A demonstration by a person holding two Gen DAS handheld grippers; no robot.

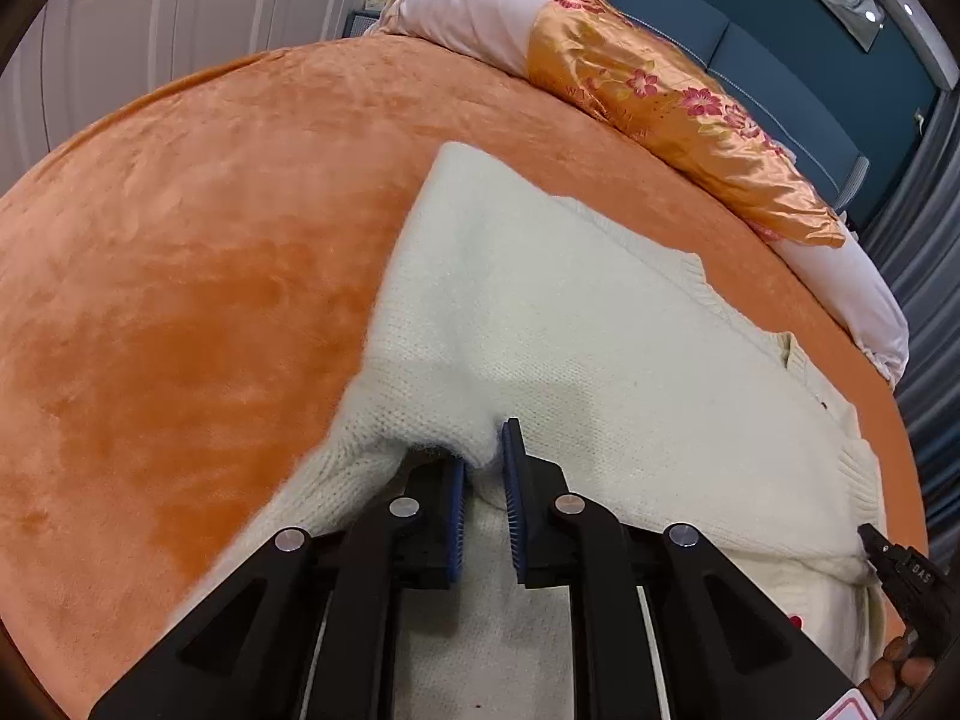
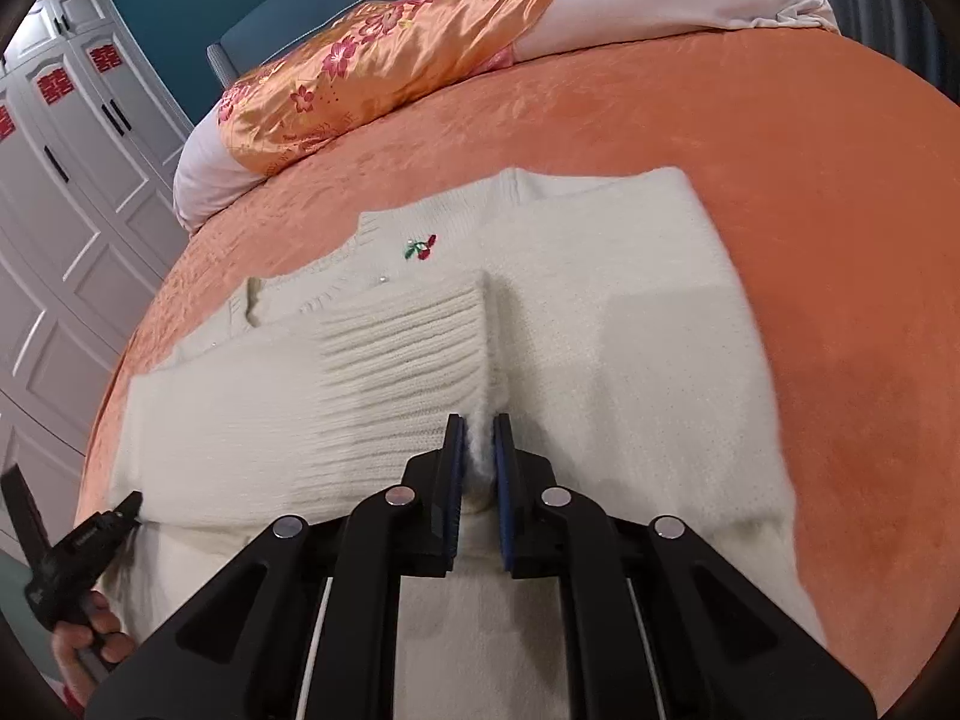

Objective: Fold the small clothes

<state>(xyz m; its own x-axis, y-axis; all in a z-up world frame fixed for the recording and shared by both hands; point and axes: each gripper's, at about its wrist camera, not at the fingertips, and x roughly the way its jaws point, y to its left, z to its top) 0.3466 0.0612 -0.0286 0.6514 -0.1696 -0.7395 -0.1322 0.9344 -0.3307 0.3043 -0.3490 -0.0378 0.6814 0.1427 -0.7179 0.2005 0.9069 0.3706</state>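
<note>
Right gripper point(image 2: 478, 429) clamped on fluffy fold of cream sweater point(image 2: 600, 324), beside ribbed cuff point(image 2: 408, 348). Sweater spread flat on orange bedspread point(image 2: 810, 210); cherry embroidery point(image 2: 422, 247) near collar. Left gripper point(image 2: 129, 504) at sweater's left edge, hand point(image 2: 90, 636) holding it. Floral pillow point(image 2: 384, 60) behind; white wardrobe point(image 2: 66, 180) at left.

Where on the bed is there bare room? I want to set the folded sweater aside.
The orange blanket lies bare left of the sweater, toward the wardrobe, and also right of it in the right wrist view. The head of the bed is crowded by the flowered pillow. Both the left gripper and the right gripper pinch the sweater's near edge.
</note>
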